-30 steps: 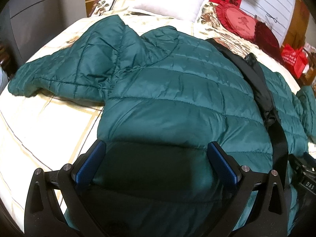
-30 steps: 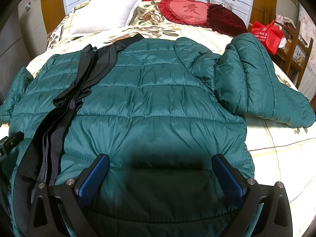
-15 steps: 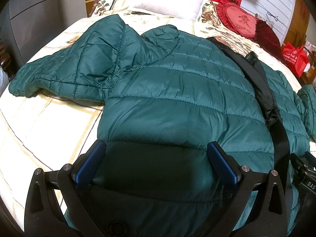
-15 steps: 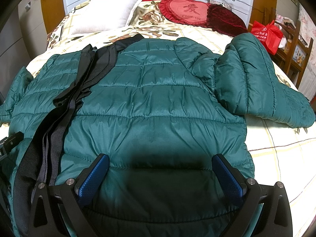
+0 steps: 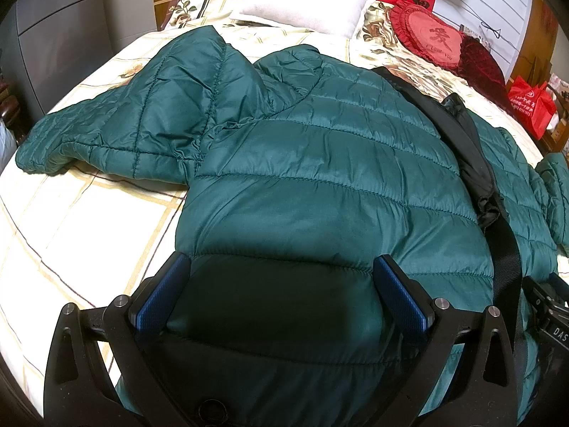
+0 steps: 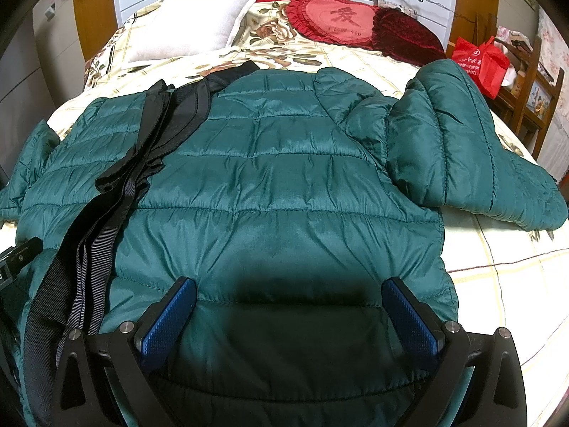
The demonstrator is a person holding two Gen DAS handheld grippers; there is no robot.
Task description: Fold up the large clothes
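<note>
A large dark green quilted jacket (image 5: 320,185) lies spread flat on the bed, hem toward me; it also fills the right wrist view (image 6: 277,192). Its left sleeve (image 5: 117,131) lies out to the left, its right sleeve (image 6: 469,149) lies bent to the right. A black strap (image 6: 117,192) runs lengthwise over the jacket, seen too in the left wrist view (image 5: 473,163). My left gripper (image 5: 281,277) is open and empty just above the hem's left part. My right gripper (image 6: 288,302) is open and empty above the hem's right part.
The bed (image 5: 71,235) has a cream checked and floral cover. A white pillow (image 6: 199,25), a red heart cushion (image 6: 334,17) and a dark red cushion (image 6: 405,32) lie at the head. A red bag (image 6: 480,64) and wooden chair (image 6: 533,82) stand at the right.
The left wrist view has shifted slightly, as the left gripper rose or tilted a little over the hem. The right gripper and the jacket have not moved.
</note>
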